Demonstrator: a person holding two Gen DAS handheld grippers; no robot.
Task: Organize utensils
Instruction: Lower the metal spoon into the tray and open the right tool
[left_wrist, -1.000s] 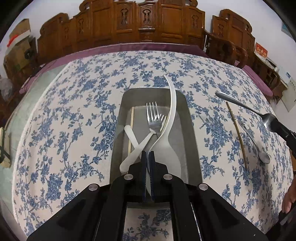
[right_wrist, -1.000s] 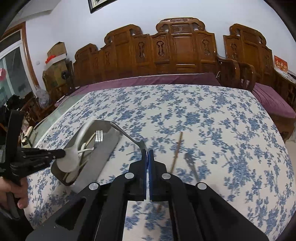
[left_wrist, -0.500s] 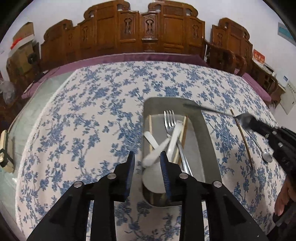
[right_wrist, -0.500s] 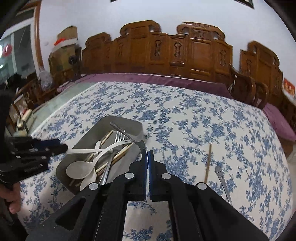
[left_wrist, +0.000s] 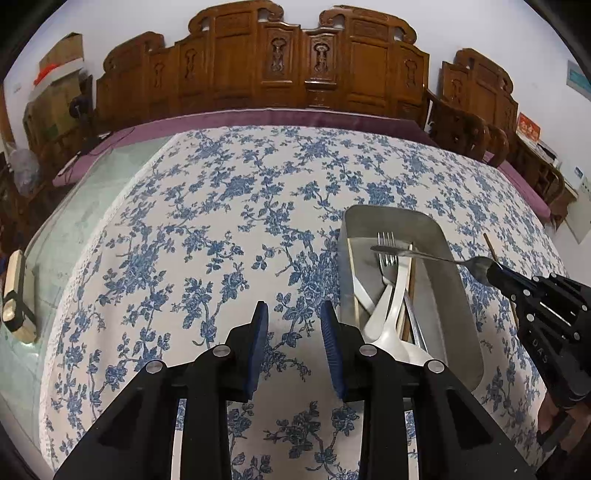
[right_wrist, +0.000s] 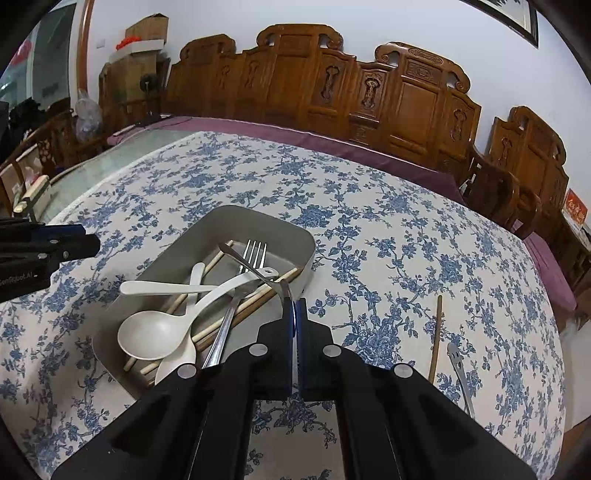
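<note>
A grey metal tray (right_wrist: 258, 216) on the blue-flowered tablecloth holds white plastic spoons (right_wrist: 155, 336), a metal fork (right_wrist: 255, 251) and wooden chopsticks (right_wrist: 258, 295). My right gripper (right_wrist: 295, 302) is shut on a metal spoon (right_wrist: 251, 267) at its bowl end. The spoon's handle reaches out over the tray (left_wrist: 388, 212), above the fork. In the left wrist view the right gripper (left_wrist: 495, 273) comes in from the right with that spoon (left_wrist: 424, 254). My left gripper (left_wrist: 291, 310) stands open over bare cloth just left of the tray, with nothing between its fingers.
On the cloth right of the tray lie a single wooden chopstick (right_wrist: 437, 332) and a metal utensil (right_wrist: 458, 365). Carved wooden chairs (left_wrist: 295, 66) line the far side. At the left the bare glass tabletop (left_wrist: 81, 221) shows, with a small block (left_wrist: 16, 291) on its edge.
My left gripper let the white spoon drop into the tray, opened, and moved left off the tray. My right gripper carried the metal spoon leftward until its handle hangs over the tray.
</note>
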